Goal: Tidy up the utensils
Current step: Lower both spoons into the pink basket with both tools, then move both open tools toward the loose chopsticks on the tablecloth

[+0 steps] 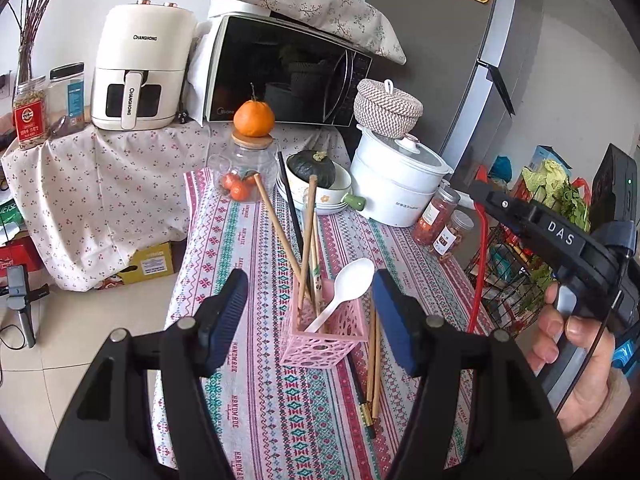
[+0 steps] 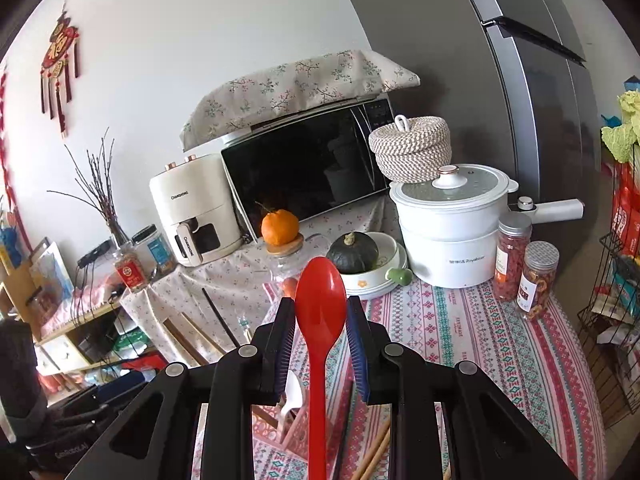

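Note:
A pink perforated utensil basket [image 1: 324, 336] stands on the patterned tablecloth [image 1: 280, 400]. It holds a white spoon [image 1: 348, 288] and several chopsticks [image 1: 308, 236]. More chopsticks [image 1: 374, 364] lie on the cloth to its right. My left gripper [image 1: 310, 312] is open and empty, with its fingers on either side of the basket, above it. My right gripper [image 2: 320, 320] is shut on a red spoon [image 2: 320, 304], bowl up, above the basket [image 2: 280, 428]. The red handle [image 1: 482, 264] also shows in the left wrist view.
At the back stand a glass jar with an orange on its lid [image 1: 248, 168], a bowl with a green squash [image 1: 316, 184], a white pot [image 1: 396, 184], a woven basket [image 1: 386, 108], two spice jars [image 1: 438, 216], a microwave [image 1: 280, 72] and an air fryer [image 1: 138, 68]. A wire rack [image 1: 516, 272] stands right.

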